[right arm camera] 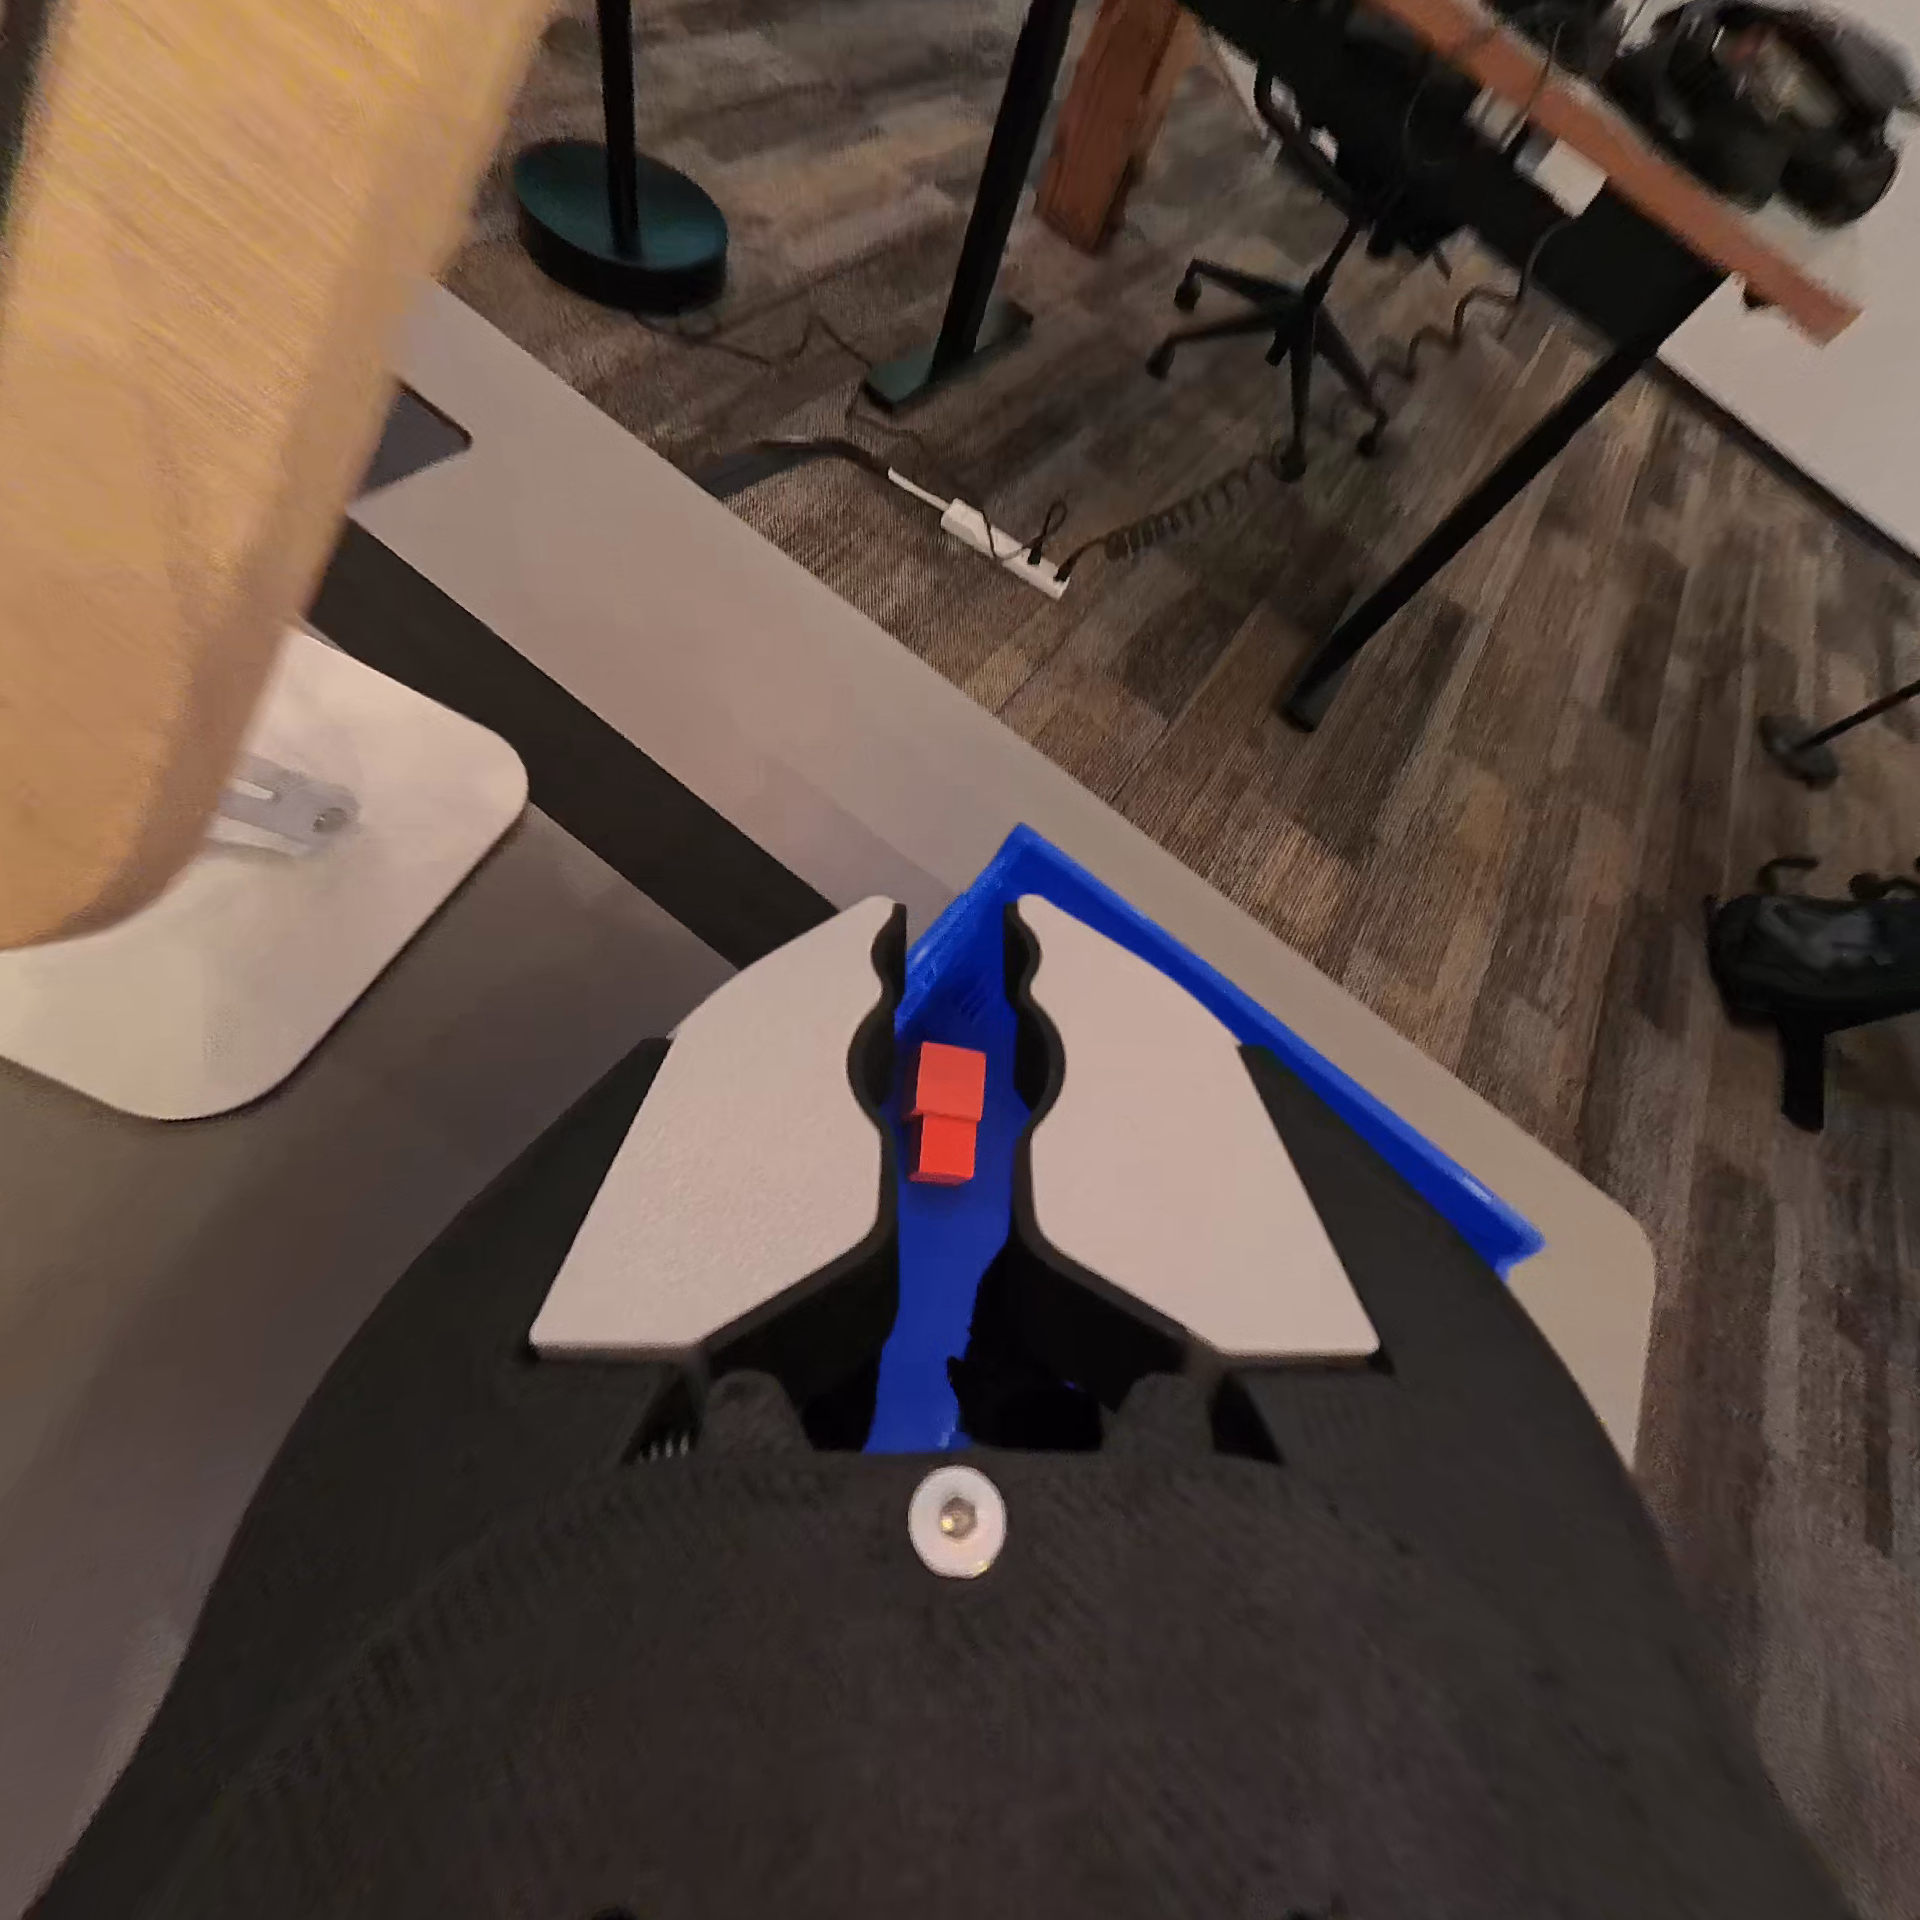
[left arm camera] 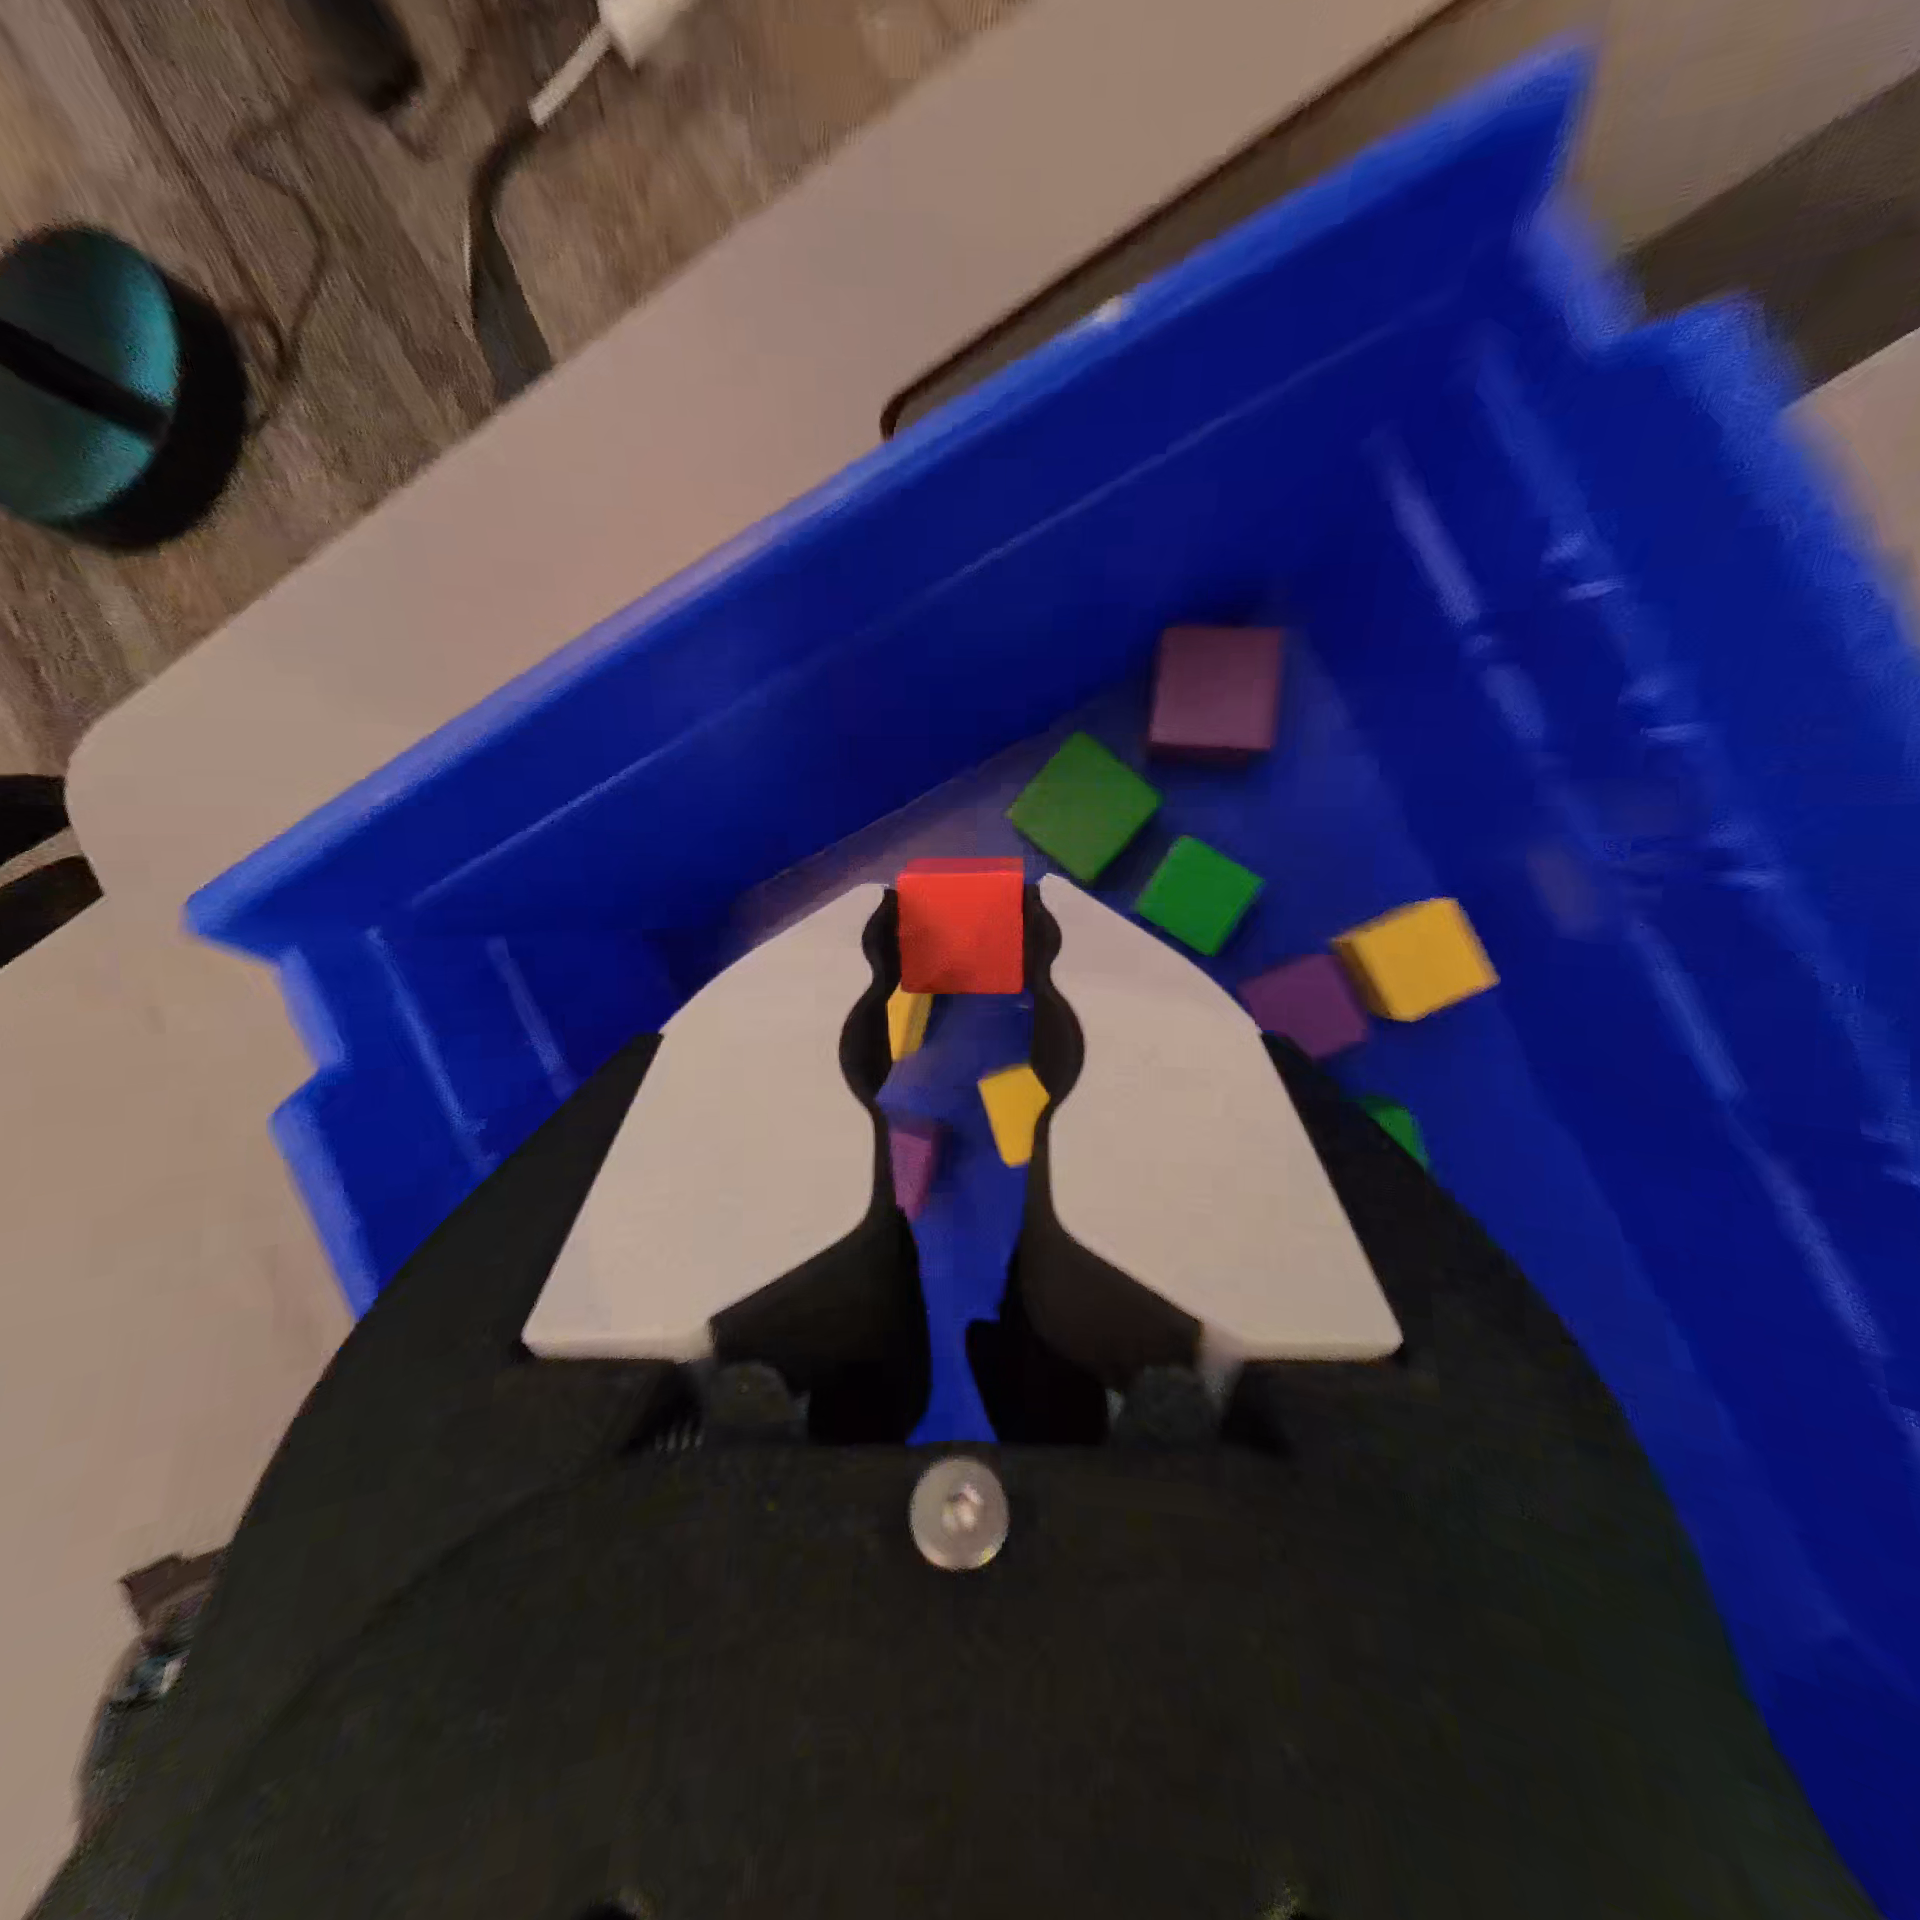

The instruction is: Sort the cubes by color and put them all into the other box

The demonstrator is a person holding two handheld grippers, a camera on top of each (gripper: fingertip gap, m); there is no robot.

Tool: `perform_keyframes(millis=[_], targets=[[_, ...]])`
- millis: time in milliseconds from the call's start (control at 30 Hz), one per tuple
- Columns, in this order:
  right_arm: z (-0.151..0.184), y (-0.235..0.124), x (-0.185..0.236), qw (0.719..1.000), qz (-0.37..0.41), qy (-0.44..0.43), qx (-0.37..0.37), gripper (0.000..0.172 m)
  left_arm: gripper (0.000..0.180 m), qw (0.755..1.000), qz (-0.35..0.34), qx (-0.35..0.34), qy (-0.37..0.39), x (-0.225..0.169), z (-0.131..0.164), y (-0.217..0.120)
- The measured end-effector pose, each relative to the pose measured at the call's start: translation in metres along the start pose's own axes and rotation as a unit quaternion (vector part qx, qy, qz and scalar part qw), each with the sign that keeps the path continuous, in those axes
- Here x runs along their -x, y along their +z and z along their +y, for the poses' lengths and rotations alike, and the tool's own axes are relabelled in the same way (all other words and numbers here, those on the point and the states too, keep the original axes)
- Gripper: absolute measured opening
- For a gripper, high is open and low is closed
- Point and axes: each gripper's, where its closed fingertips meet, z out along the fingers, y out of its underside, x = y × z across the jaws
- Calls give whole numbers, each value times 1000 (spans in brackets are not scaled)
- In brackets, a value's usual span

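Observation:
In the left wrist view my left gripper is shut on a red cube, pinched at the fingertips above a blue box. On that box's floor lie two green cubes, purple cubes and yellow cubes. In the right wrist view my right gripper is open and holds nothing. It hovers above another blue box, where two red cubes lie side by side, seen through the gap between the fingers.
Both boxes stand on a light grey table near its edge. A white flat stand base sits at the left. A blurred tan shape fills the upper left of the right wrist view. Chairs, cables and a teal round object are on the floor.

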Motion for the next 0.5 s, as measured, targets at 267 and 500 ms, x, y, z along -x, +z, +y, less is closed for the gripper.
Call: perform_keyframes(millis=[267, 500], targets=[[-101, -70, 68, 971, -21, -149, -187, 23, 22, 928, 166, -330, -53, -84, -84, -167], [-158, -110, 203, 878, -82, -309, -356, 38, 22, 810, 366, -458, 26, -240, -147, -271]])
